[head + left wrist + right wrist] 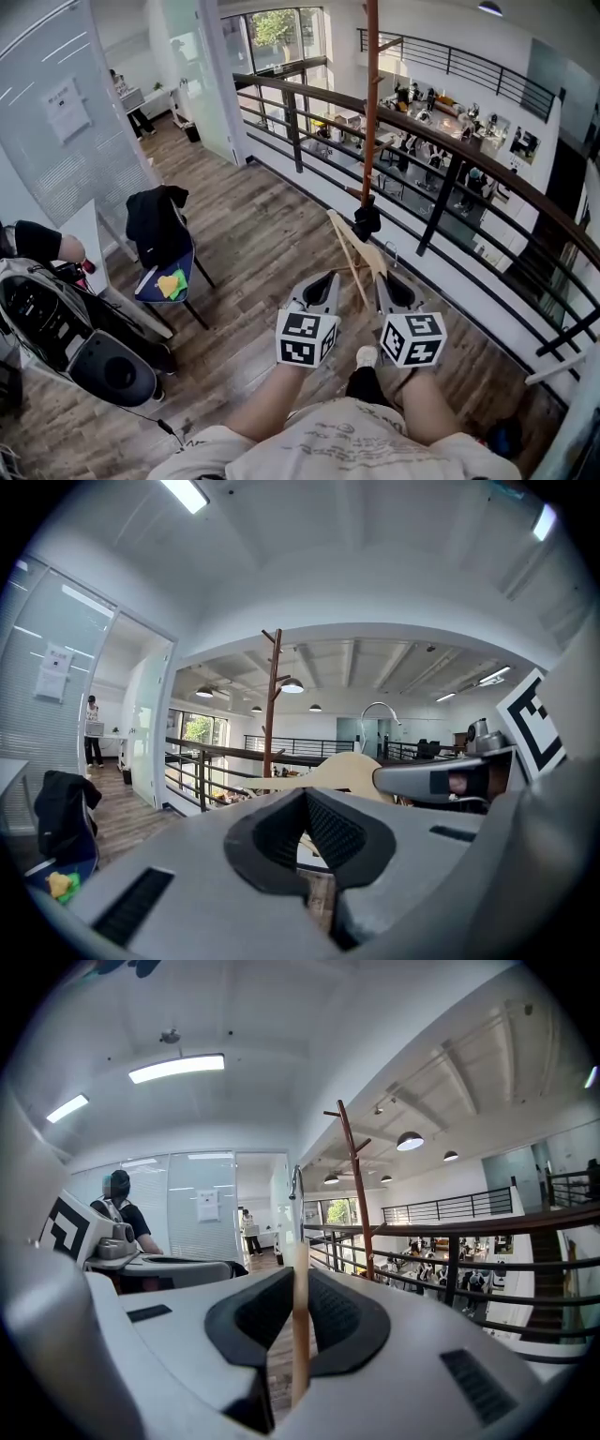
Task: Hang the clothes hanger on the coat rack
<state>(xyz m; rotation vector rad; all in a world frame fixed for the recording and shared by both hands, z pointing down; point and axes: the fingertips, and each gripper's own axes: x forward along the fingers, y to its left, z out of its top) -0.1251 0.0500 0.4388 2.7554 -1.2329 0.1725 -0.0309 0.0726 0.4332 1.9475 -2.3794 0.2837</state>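
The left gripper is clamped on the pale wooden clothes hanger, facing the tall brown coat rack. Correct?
No: the right gripper view shows the right gripper clamped on the pale wooden clothes hanger; the left gripper is shut, empty. The tall brown coat rack does stand ahead.
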